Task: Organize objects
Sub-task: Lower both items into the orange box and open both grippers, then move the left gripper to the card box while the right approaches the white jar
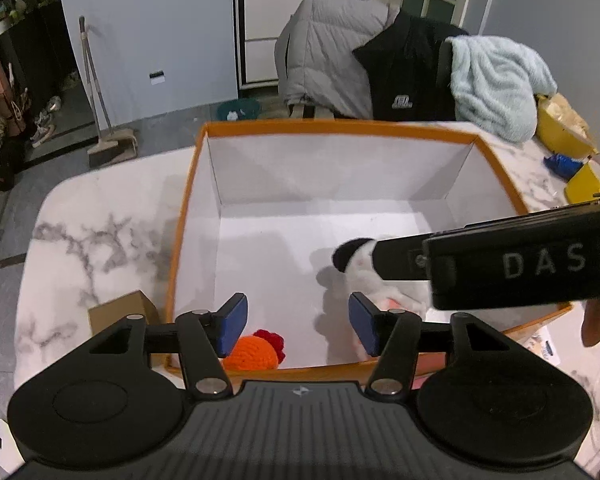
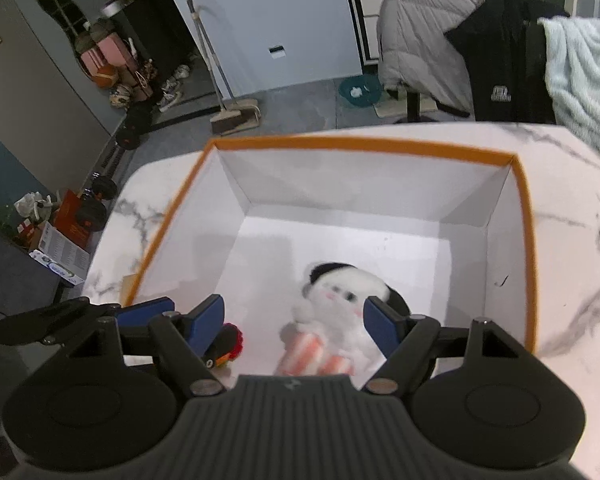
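Observation:
A white box with an orange rim [image 1: 340,125] [image 2: 364,145] stands on the marble table. Inside lie a white plush toy with black ears [image 2: 340,304] [image 1: 360,256] and an orange and red knitted toy [image 1: 256,350] [image 2: 230,344] at the near left corner. My left gripper [image 1: 298,322] is open and empty above the box's near edge. My right gripper [image 2: 294,324] is open over the plush, with nothing between its blue pads. The right gripper's body crosses the left wrist view [image 1: 520,264] and hides part of the plush.
A small brown cardboard box [image 1: 120,314] sits left of the white box. Yellow containers [image 1: 560,132] and a blue item [image 1: 562,164] are at the table's far right. A chair draped with jackets [image 1: 380,60] and a pale blue towel [image 1: 496,80] stands behind.

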`<state>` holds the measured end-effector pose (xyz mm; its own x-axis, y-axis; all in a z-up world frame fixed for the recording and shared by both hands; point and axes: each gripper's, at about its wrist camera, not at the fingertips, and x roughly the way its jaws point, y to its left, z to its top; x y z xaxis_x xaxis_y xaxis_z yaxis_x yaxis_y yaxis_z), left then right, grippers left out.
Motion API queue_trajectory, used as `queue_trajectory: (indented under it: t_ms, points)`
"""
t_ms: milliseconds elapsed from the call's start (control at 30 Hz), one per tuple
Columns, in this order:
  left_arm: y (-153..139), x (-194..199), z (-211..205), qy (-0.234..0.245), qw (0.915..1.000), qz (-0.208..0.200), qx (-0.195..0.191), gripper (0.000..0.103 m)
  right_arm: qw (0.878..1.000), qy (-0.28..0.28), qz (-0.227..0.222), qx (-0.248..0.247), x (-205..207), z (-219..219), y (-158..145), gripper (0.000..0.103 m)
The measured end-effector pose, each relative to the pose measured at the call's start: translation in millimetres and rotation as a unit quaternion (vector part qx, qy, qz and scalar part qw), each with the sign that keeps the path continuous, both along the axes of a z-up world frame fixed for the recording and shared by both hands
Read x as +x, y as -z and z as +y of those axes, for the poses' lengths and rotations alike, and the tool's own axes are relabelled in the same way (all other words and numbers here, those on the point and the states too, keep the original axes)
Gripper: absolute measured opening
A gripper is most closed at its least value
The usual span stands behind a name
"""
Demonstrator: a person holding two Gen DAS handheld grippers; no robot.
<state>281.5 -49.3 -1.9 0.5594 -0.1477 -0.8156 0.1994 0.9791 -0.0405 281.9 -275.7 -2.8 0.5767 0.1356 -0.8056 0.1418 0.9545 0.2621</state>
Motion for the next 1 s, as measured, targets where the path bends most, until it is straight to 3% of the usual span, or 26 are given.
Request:
queue_trajectory:
  t_ms: [233, 600, 1000]
  points:
    - [-29.1, -18.2, 10.6, -0.004, 0.9995, -0.027, -0.015, 0.075, 0.999, -0.016, -0.029, -0.005, -29.4, -1.4, -33.1, 0.078]
    - [-59.2, -52.6, 21.7, 0.013, 0.9972, -0.060, -0.043, 0.081, 0.998, -0.030, -0.051, -0.005, -76.4, -14.4, -55.2, 0.078]
    - [-54.0, -101.6, 39.5, 0.048, 0.9932, -0.073, -0.077, 0.084, 0.997, -0.046, -0.065, -0.016, -127.5, -34.2, -57.4, 0.079]
